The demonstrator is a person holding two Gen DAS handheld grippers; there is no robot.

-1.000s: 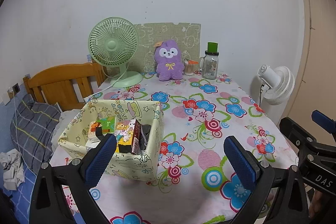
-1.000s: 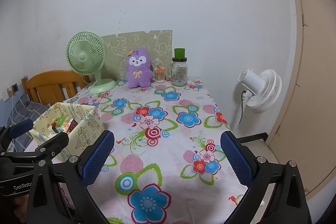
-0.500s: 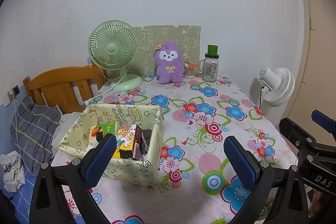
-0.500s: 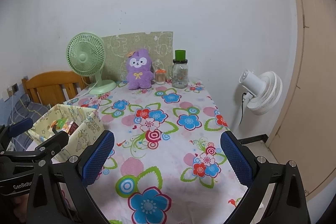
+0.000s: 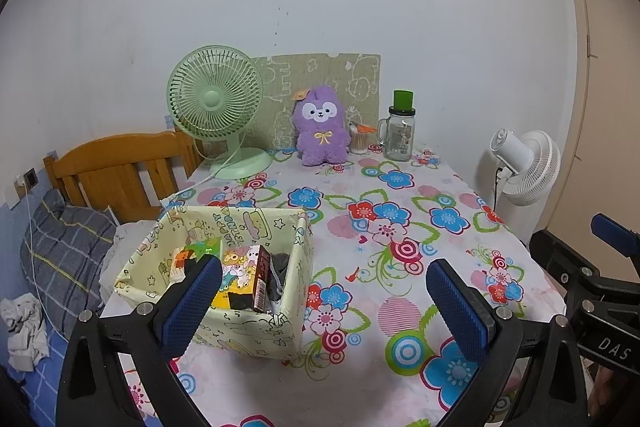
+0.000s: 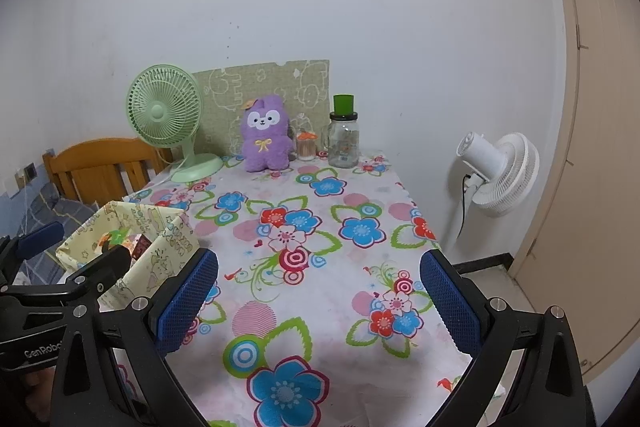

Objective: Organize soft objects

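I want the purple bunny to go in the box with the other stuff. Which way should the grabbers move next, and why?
Probably carry the right gripper forward toward the purple plush. Both grippers, the left gripper too, are open and hold nothing, and the plush sits upright at the table's far edge, between the green fan and the glass jar, far from the fabric box.

Left gripper (image 5: 324, 303) with blue-padded fingers spread wide, nothing between them, above the flower-print tablecloth (image 5: 400, 227). Pale yellow cartoon-print fabric box (image 5: 248, 327) near left, holding small cartons and something grey. Fluffy purple plush toy (image 5: 320, 131) upright at far edge, between mint-green desk fan (image 5: 216, 95) and green-lidded glass jar (image 5: 400, 135). Right gripper (image 5: 600, 283) at right edge.
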